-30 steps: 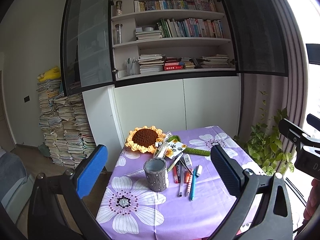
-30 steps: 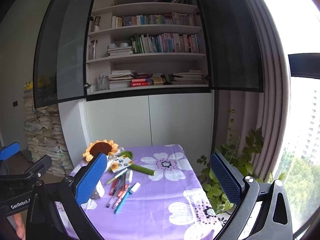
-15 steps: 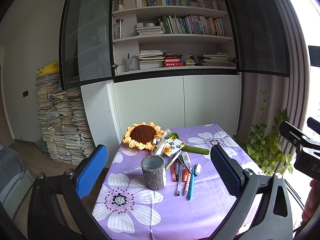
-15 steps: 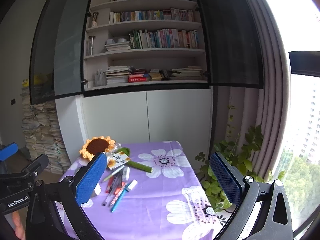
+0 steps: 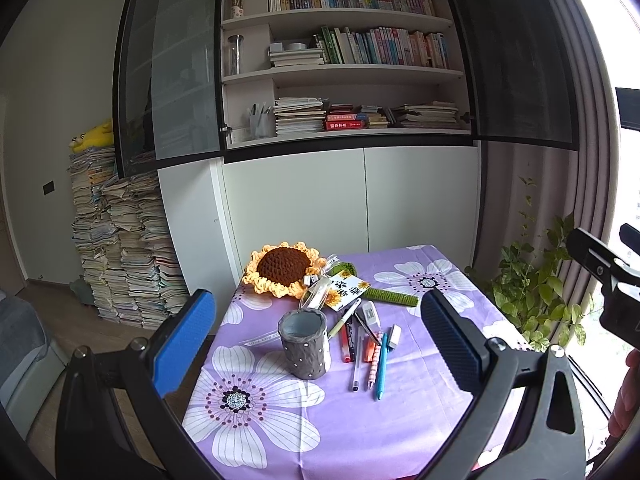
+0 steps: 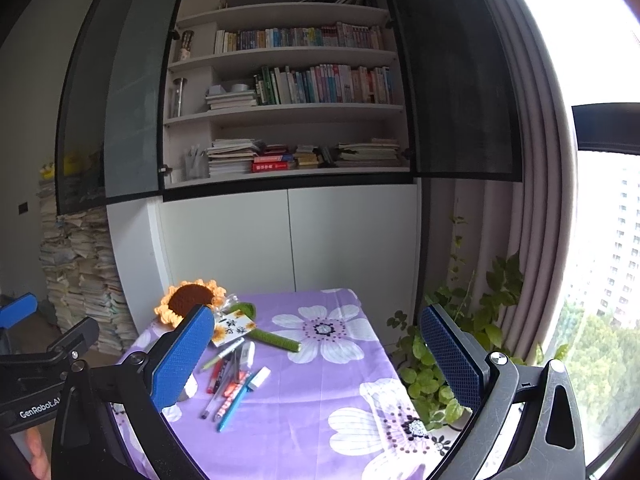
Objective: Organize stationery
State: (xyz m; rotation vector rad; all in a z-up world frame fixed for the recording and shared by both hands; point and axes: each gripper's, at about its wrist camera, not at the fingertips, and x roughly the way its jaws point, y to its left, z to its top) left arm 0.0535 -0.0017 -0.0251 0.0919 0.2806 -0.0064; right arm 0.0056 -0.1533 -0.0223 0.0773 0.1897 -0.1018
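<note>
A grey studded pen holder [image 5: 305, 344] stands upright on the purple flowered tablecloth [image 5: 340, 412]. Right of it lie several pens [image 5: 362, 348], among them a blue pen [image 5: 382, 364], plus a white eraser [image 5: 394, 336] and a white correction tape [image 5: 370, 314]. My left gripper [image 5: 318, 340] hangs open, well above the table, with nothing between its fingers. My right gripper [image 6: 320, 356] is open too and holds nothing. In the right wrist view the pens [image 6: 230, 380] lie at lower left, and the holder is mostly hidden behind the left finger [image 6: 184, 360].
A crocheted sunflower [image 5: 284, 274] with a card [image 5: 346, 286] and green stem [image 5: 394, 298] lies at the table's far side. White cabinets and bookshelves [image 5: 340, 60] stand behind. Potted plants [image 5: 536, 292] sit right of the table; paper stacks [image 5: 120, 248] rise at left.
Both views have shifted slightly: the table and stationery sit a little lower and nearer in frame. Both grippers stay open; nothing on the table has moved.
</note>
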